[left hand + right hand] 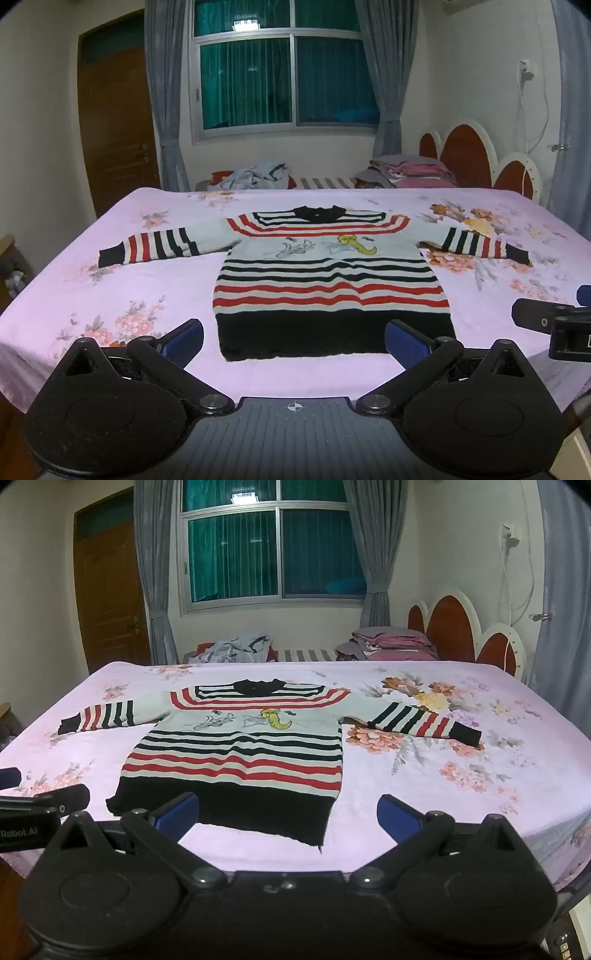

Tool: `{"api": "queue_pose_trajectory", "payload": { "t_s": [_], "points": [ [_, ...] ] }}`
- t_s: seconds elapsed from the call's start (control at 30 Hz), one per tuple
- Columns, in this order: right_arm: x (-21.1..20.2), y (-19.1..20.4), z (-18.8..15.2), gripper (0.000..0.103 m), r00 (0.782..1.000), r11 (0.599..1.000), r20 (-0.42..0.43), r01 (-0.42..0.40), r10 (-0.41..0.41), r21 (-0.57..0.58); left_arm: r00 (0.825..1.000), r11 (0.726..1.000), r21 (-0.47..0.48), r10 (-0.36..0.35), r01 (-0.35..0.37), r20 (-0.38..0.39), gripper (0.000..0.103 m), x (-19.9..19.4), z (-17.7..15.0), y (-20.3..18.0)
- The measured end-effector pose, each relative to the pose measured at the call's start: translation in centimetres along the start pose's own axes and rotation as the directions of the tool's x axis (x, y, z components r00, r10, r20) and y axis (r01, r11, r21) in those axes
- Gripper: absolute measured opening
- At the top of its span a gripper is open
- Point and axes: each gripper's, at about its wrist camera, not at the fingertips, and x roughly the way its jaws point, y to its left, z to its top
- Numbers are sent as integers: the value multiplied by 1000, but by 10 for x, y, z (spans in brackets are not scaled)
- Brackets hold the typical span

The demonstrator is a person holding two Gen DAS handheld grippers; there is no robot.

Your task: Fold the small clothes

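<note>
A small knitted sweater point(325, 273) with red, black and white stripes and a cartoon print lies flat on the pink floral bedspread point(110, 288), both sleeves spread out sideways and its black hem nearest to me. My left gripper point(293, 341) hovers open just in front of the hem, blue pads wide apart with nothing between them. In the right wrist view the same sweater point(236, 753) lies left of centre. My right gripper point(288, 814) is open too, over the hem's right corner, holding nothing. The right gripper's tip point(546, 317) shows at the left view's right edge.
The bed's near edge runs right under both grippers. Behind the bed are a heap of grey clothes point(255, 175), folded pink bedding point(410, 171) and a red headboard point(476, 155). A wooden door point(114, 133) stands at the left, a curtained window point(280, 70) behind.
</note>
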Motion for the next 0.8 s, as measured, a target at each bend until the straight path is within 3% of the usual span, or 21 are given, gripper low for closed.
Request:
{"api": "queue_pose_trajectory", "payload": {
  "t_s": [0.8],
  "points": [
    [5, -2, 4, 103, 1000, 1000, 2, 3, -3, -3, 1000, 1000, 11, 8, -8, 8, 103, -1, 2, 1]
  ]
}}
